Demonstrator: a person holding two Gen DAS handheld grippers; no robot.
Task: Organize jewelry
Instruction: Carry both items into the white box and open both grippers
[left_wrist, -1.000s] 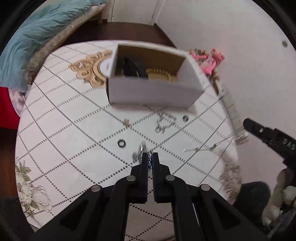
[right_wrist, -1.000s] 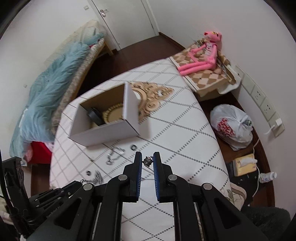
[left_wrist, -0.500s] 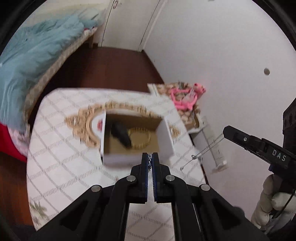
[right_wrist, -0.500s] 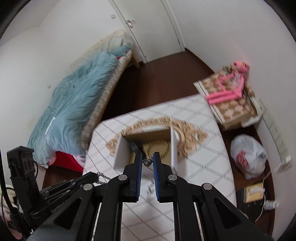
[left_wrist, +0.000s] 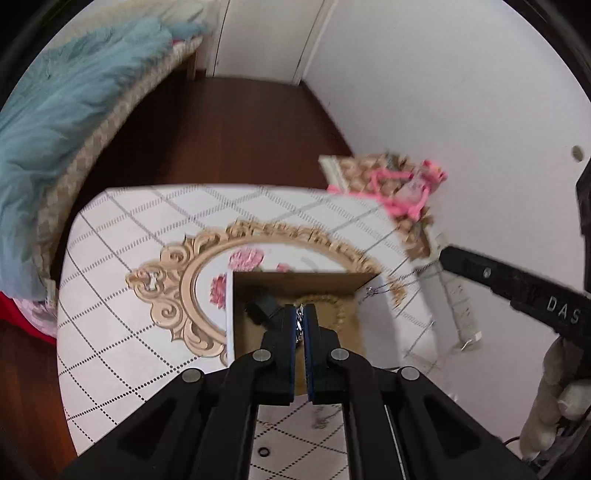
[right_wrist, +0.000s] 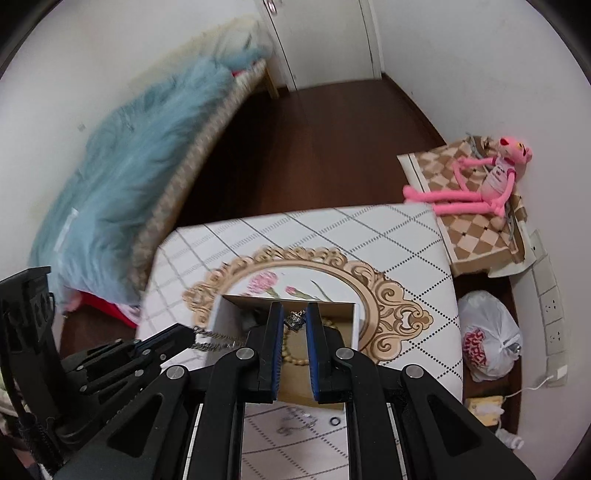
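Both lifted off the counter (left_wrist: 122, 258) within the last second, left claw (left_wrist: 301, 321) and right claw (right_wrist: 294, 320) now over the box (right_wrist: 354, 321), each clenched on what looks like one chain (right_wrist: 212, 339), ready to drop.

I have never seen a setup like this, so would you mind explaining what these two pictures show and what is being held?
No robot here: a person holds a two-finger gripper in each hand, each with a fisheye camera looking along its fingers. One picture is from the left gripper, which pinches a silver chain. The other is from the right gripper, shut on a small pendant. Both hover above an open cardboard box holding a beaded bracelet and a dark item I cannot identify. The box stands on a white patterned table; a small ring and another chain lie loose there.
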